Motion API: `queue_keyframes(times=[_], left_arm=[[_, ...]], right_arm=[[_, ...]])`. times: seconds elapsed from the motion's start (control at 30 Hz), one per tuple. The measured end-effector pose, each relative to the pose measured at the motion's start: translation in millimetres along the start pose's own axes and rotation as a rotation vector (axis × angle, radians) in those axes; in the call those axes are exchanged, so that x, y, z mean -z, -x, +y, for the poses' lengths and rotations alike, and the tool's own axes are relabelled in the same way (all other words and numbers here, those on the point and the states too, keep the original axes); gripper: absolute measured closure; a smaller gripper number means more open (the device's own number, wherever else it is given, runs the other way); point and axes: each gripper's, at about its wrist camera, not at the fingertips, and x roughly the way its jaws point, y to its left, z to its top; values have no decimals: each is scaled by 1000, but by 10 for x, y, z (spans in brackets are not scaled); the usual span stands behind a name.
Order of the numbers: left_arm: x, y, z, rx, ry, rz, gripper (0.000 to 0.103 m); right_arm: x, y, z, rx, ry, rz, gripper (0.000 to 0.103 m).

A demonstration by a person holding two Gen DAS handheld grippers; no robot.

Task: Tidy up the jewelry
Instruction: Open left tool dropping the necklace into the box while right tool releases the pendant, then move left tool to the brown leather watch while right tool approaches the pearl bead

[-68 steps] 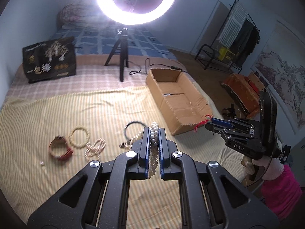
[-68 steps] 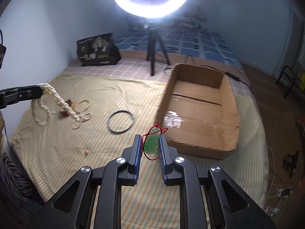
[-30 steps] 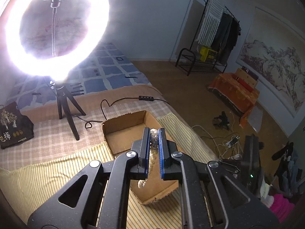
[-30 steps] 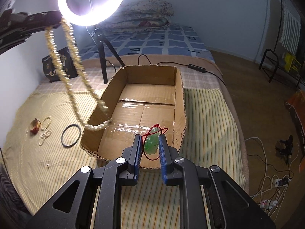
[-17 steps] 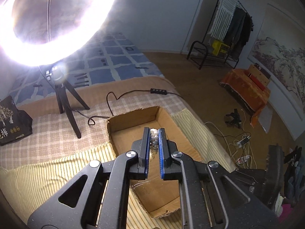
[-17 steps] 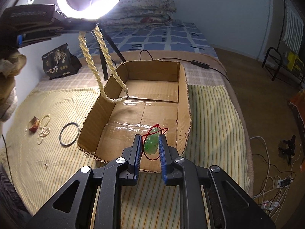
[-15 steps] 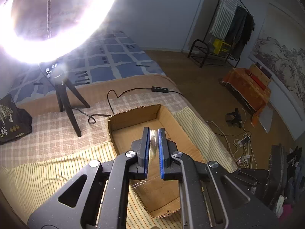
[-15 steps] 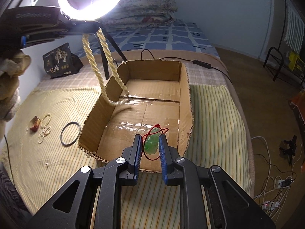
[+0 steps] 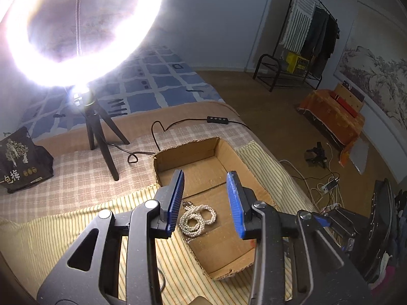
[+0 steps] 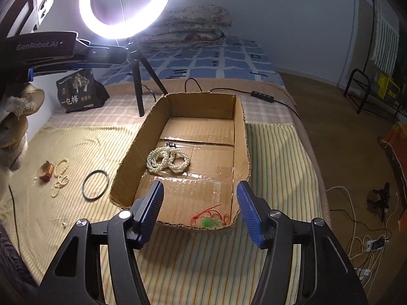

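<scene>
An open cardboard box [image 10: 203,106] lies on the striped yellow bedspread. A long pearl necklace [image 10: 168,160] lies coiled on its floor, left of the middle. A green pendant on a red cord [image 10: 209,221] lies just inside the box's near wall. My left gripper [image 9: 205,178] hangs above the box [image 9: 257,185], its jaws opening, with nothing between them; the pearl necklace [image 9: 197,217] lies loose below. My right gripper [image 10: 200,186] is over the box's near end. Its jaws are opening too and hold nothing, with the pendant on the floor beneath.
Left of the box, a black bangle [image 10: 95,185], a small pearl bracelet [image 10: 61,175] and a red-brown bracelet [image 10: 46,170] lie on the bedspread. A ring light on a tripod [image 10: 138,76], a black bag [image 10: 78,91] and a cable with a switch [image 10: 262,96] sit behind. The bed edge drops off on the right.
Both grippers carried their pieces over the box and opened. The pearl necklace fell from the left gripper and the green pendant from the right; both now lie in the box.
</scene>
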Motion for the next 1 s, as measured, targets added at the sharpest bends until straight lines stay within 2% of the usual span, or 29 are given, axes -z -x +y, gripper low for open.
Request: queue_keyframes(times=[0.5, 0.7, 0.83, 1.0], left_arm=[[177, 867, 109, -30, -21, -82, 68], [418, 1287, 326, -55, -31, -106, 68], [622, 1461, 492, -54, -44, -79, 68], [900, 1730, 772, -127, -44, -88, 68]], right_arm=[[-13, 431, 307, 4, 12, -65, 44], [6, 549, 595, -9, 62, -86, 44], [19, 600, 787, -39, 95, -95, 44], [29, 665, 1029, -71, 121, -121, 44]])
